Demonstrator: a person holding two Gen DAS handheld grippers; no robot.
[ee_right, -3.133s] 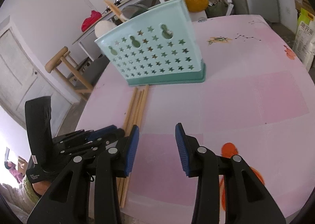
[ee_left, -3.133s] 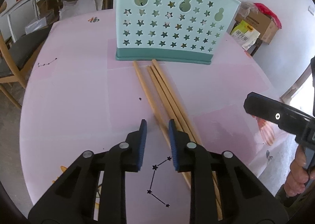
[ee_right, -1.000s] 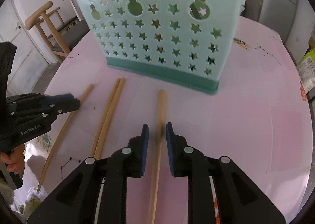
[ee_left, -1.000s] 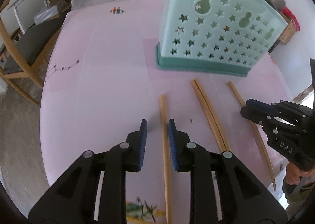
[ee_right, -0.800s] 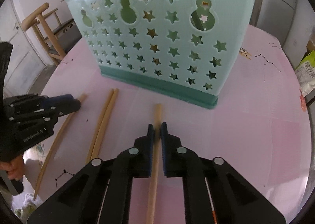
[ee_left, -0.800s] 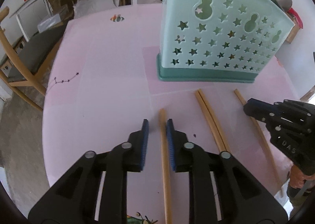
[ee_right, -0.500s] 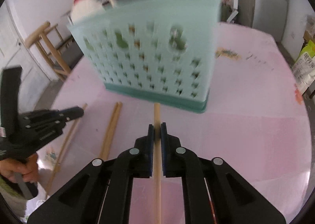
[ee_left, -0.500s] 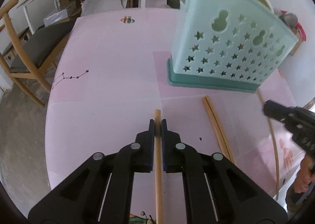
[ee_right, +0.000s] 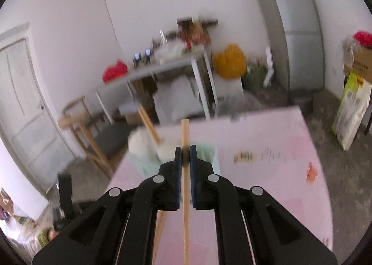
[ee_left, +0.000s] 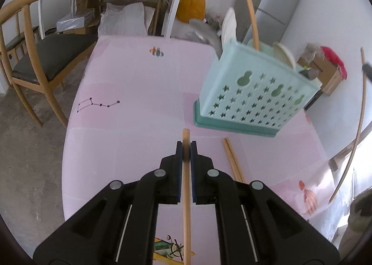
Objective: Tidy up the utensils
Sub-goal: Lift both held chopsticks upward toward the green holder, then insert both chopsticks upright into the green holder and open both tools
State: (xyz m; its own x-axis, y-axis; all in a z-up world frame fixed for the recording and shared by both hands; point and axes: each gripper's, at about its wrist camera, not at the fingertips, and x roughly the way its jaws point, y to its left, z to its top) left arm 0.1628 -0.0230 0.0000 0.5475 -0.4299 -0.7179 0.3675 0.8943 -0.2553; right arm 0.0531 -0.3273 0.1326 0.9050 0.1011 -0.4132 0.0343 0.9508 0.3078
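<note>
Left gripper (ee_left: pixel 186 148) clamps 1 wooden chopstick (ee_left: pixel 186 195) between its fingers, lifted above the pink surface (ee_left: pixel 130 125), tip aimed short of the mint utensil basket (ee_left: pixel 253 97). Right gripper (ee_right: pixel 185 152) is closed on a second chopstick (ee_right: pixel 185 195), raised level with the blurred basket (ee_right: pixel 207 151), apparently just in front of it. 2 more chopsticks (ee_left: pixel 232 162) lie side by side on the surface near the basket's base.

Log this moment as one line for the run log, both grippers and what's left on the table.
left gripper: shut on chopstick | right gripper: shut on second chopstick | table: chopstick pair lying | utensil basket: upright
</note>
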